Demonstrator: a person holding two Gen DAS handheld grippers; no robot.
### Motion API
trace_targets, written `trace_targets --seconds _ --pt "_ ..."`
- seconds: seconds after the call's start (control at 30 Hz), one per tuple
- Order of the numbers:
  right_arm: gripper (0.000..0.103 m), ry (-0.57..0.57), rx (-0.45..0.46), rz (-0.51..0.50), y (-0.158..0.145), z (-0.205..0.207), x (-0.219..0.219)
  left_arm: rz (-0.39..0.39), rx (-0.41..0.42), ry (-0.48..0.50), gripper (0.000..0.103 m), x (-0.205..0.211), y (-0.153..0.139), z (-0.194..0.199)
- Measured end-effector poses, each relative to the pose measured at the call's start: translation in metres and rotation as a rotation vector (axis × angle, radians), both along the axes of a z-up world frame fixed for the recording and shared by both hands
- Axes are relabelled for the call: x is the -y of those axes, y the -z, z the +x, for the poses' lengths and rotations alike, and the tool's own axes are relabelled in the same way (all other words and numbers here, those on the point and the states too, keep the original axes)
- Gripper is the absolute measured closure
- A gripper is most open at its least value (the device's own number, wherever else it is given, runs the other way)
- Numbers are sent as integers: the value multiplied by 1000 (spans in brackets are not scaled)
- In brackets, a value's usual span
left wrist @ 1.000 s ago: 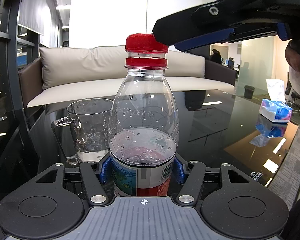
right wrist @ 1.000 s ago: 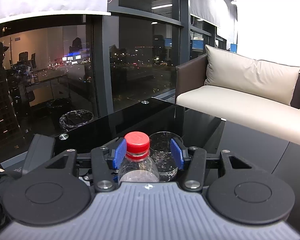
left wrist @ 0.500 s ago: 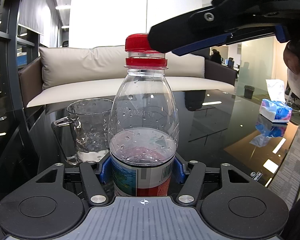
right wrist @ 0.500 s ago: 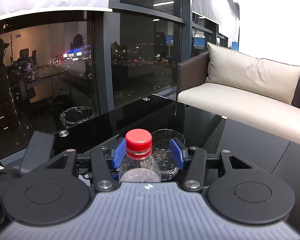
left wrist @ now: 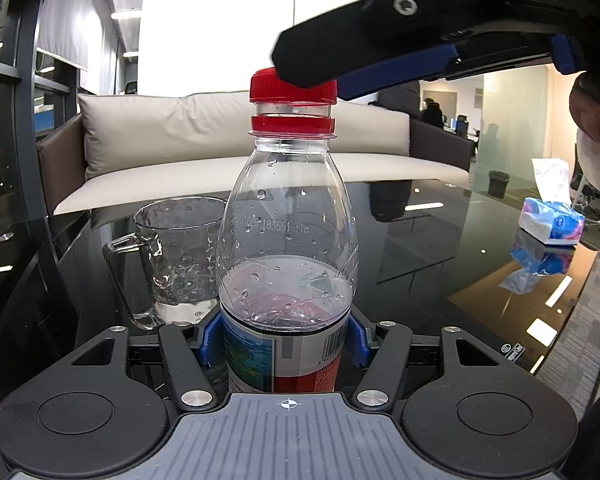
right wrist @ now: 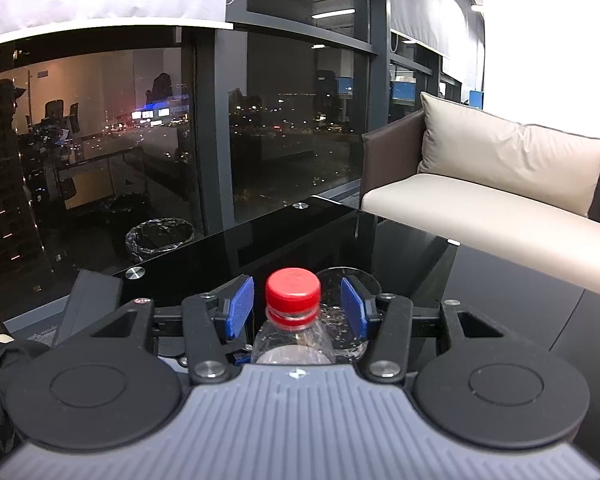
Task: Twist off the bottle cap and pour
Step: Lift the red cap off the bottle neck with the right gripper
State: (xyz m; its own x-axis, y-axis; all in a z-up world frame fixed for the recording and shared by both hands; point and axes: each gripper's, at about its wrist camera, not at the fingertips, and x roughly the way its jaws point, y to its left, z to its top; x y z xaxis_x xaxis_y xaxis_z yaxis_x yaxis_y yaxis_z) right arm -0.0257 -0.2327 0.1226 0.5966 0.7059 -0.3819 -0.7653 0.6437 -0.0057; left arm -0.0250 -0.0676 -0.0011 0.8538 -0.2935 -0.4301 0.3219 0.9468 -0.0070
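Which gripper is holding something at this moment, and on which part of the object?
The left gripper holds the bottle by its labelled lower body. The right gripper is open around the red cap, holding nothing.

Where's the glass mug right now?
Left wrist view: the glass mug stands on the black table, just behind-left of the bottle held by the left gripper.

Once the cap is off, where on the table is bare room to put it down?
Bare glass lies between the bottle and the tissue pack, on the bottle's right. It is crowded on its left: the mug stands close beside it there.
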Motion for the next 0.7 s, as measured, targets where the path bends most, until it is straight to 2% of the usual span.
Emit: trace_targets --seconds 0.07,0.13,0.2,0.57,0.7 --pt "55 4 7 1 1 0 -1 -1 0 1 48 1 0 -1" --pt "65 1 6 8 2 0 -2 -1 0 1 48 3 -1 -1" --pt "70 3 5 5 2 1 -3 0 -1 0 48 3 -1 0" --pt "70 25 9 59 -4 -1 1 -2 0 -1 47 9 -3 -12" --pt "70 74 22 86 -8 -1 8 -4 -1 -3 47 8 -1 -15"
